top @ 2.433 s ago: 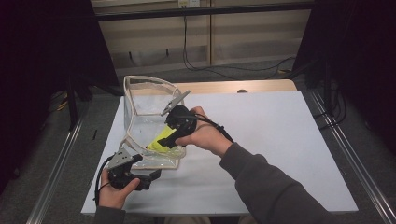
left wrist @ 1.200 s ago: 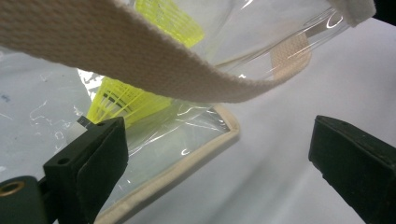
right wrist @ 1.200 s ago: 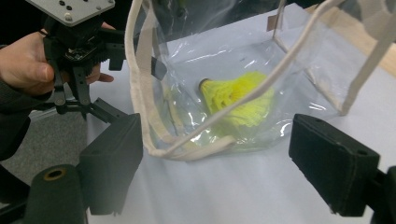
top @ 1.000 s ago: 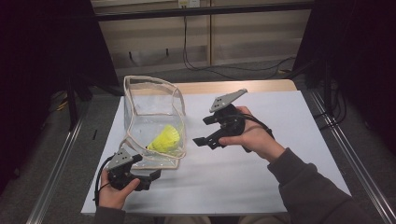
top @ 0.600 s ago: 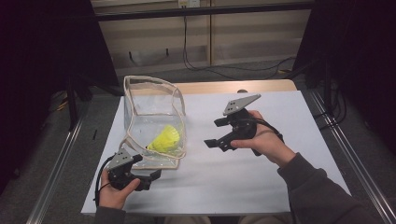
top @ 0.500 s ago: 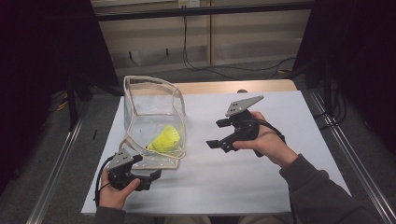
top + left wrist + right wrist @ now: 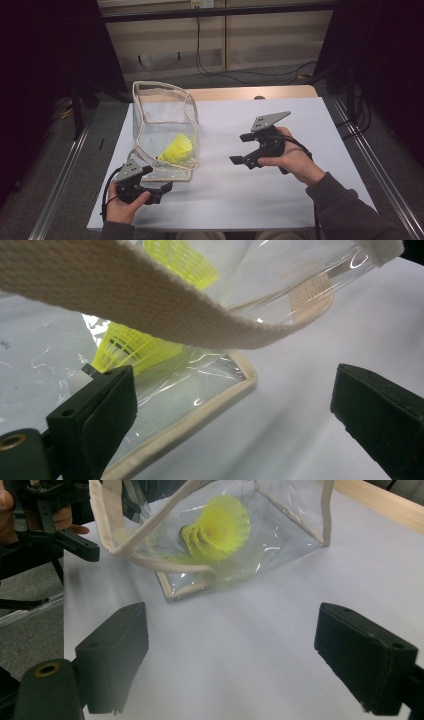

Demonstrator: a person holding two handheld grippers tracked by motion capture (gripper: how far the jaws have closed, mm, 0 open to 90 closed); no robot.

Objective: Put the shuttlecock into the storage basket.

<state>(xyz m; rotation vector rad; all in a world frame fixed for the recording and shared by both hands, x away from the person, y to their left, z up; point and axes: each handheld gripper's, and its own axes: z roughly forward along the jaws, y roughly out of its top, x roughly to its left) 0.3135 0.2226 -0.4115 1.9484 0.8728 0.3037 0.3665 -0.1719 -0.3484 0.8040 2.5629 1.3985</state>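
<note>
A clear plastic bag with beige trim stands open on the white table top, left of centre. A yellow shuttlecock lies inside it near the front wall. My left gripper rests at the bag's front corner. In the left gripper view that gripper is open, with the bag's beige bottom edge between the jaws and a strap hanging above them. The shuttlecock sits just behind the plastic. My right gripper hovers open and empty to the right of the bag, pointing at it.
The white board covers a wooden table whose back edge shows. Metal rails run along both sides, and cables lie on the floor behind. In the right gripper view, the left gripper shows beside the bag.
My right gripper came out of the bag empty and has drifted right and down, away from it. The shuttlecock stays in the bag. The left gripper has not moved.
</note>
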